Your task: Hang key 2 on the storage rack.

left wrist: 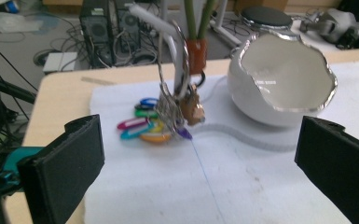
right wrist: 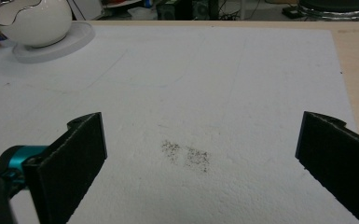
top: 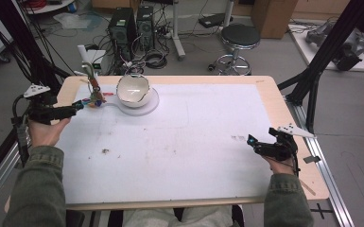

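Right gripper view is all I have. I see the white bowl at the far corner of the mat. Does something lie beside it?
Observer: Yes. A bunch of keys with coloured tags rests on the mat beside the bowl, not touching it.
Operator: Where is the left tool?
Observer: The left tool is open and points at the keys from close by, with its jaws not yet around them.

White bowl (left wrist: 279, 88) w/ silver rim, multicolour key tags (left wrist: 144, 126), black grippers, white mat (top: 179, 142).
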`<state>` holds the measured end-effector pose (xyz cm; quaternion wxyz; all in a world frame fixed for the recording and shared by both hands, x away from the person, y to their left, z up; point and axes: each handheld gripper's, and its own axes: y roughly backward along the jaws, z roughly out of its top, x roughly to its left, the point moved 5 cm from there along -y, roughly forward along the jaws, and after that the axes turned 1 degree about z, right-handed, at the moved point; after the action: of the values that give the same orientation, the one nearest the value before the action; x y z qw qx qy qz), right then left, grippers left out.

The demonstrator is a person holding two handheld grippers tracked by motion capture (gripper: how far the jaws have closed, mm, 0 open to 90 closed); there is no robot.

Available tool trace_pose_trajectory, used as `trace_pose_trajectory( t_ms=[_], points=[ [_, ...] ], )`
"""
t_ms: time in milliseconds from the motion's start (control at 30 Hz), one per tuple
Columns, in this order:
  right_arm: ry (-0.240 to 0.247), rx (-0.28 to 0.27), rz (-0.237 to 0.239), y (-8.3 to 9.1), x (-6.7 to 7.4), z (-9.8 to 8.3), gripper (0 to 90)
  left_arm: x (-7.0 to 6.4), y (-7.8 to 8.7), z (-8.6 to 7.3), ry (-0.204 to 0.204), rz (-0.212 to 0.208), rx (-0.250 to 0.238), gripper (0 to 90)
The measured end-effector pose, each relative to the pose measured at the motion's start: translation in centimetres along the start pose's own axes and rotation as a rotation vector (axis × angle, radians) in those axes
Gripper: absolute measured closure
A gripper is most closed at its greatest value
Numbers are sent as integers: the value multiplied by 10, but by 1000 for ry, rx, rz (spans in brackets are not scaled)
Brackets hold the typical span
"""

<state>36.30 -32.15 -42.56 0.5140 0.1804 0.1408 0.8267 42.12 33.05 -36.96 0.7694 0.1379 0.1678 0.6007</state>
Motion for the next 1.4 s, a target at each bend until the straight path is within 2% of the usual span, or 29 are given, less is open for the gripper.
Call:
trace_pose_trajectory(
  t_ms=[333, 467, 567, 667, 967, 1167, 1400],
  points=[
    [0, 3, -5, 0, -1, -1, 7, -5, 7, -24, 18, 1, -34, 17],
    [1, 1, -7, 1, 0, -1, 7, -4, 10, -33, 34, 17, -57, 17],
    [10, 3, -7, 1, 2, -1, 7, -6, 15, -38, 17, 42, -113, 31],
    [7, 4, -5, 2, 3, -1, 7, -7, 20, -42, 14, 47, -144, 36],
    [5, -2, -12, 4, 1, -1, 7, -10, 27, -57, -4, 61, -150, 36],
    [8, -3, -15, 4, 1, -1, 7, -13, 33, -68, -45, 82, -152, 36],
    [8, 0, -14, 3, 1, -1, 7, -16, 42, -69, -4, 80, -200, 36]
  ],
)
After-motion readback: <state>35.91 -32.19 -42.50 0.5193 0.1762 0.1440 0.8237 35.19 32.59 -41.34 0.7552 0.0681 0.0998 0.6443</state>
